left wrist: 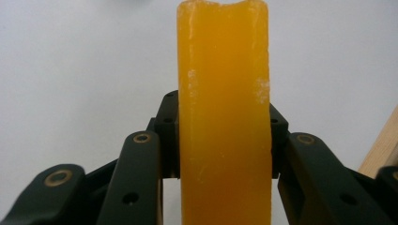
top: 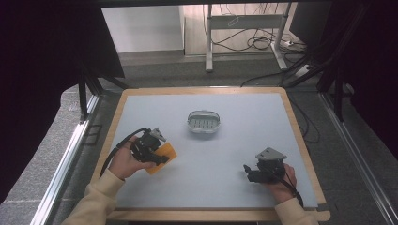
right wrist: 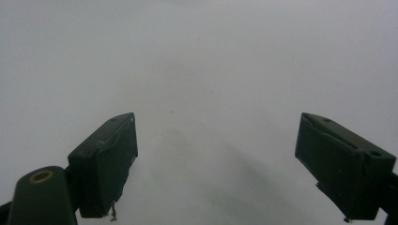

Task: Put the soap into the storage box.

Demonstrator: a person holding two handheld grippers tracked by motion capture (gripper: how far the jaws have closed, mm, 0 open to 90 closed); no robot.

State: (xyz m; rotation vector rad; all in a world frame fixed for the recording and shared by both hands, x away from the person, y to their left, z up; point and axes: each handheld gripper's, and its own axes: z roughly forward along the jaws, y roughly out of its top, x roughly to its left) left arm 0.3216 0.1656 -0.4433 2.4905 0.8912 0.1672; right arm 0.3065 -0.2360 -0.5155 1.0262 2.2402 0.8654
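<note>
High view overlooks whole table (top: 141, 108) from above; gripper views close, low, facing tabletop.

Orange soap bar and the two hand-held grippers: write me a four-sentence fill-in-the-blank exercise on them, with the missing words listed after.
1. The left hand-held gripper is shut on the ____ soap bar.
2. The right hand-held gripper has its jaws ____, with nothing between them.
3. The soap dish sits on the mat and holds ____.
4. In the high view, the soap dish lies ____ from the person than both grippers.

Missing words: orange; open; nothing; farther
</note>
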